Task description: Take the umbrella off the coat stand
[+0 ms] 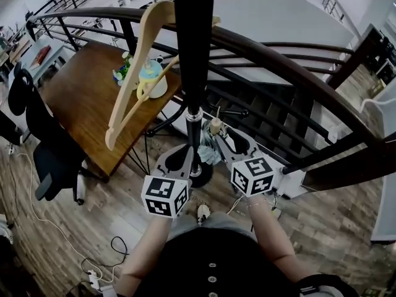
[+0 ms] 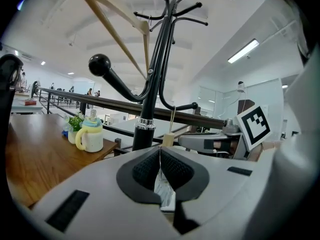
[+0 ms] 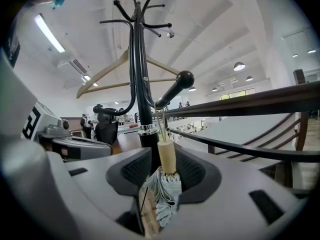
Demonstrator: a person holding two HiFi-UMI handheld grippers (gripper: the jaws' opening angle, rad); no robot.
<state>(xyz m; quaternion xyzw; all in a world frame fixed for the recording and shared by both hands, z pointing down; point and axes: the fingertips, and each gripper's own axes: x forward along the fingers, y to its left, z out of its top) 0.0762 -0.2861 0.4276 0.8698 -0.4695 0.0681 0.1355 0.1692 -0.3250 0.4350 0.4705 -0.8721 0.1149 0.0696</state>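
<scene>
The right gripper [image 3: 164, 168] has its jaws apart with the umbrella [image 3: 163, 186] upright between them. The tan handle [image 3: 167, 156] rises in the gap, clear of both pads, and the folded pale fabric bunches just below it, further back towards the gripper's body. The left gripper [image 2: 160, 158] has its jaws together, pinching a thin fold of that fabric between the pads; the handle top shows just beyond its tips, a little to the right. From the handle a thin strap [image 3: 161, 126] runs straight up to a knobbed hook [image 3: 172, 90] low on the stand [image 3: 139, 84], so the umbrella hangs on the stand. The stand's black pole is just ahead of both grippers. In the head view they point inward at it from either side, with the umbrella between their tips, beside the pole. A wooden hanger [image 1: 132, 73] hangs higher on the stand, above and to the left of the left gripper. Beyond the left gripper, on its left, is a table [image 1: 80, 104] with a cup [image 1: 152, 79] near the edge. A dark railing [image 1: 297, 73] curves past behind the stand, ahead of the right gripper.
</scene>
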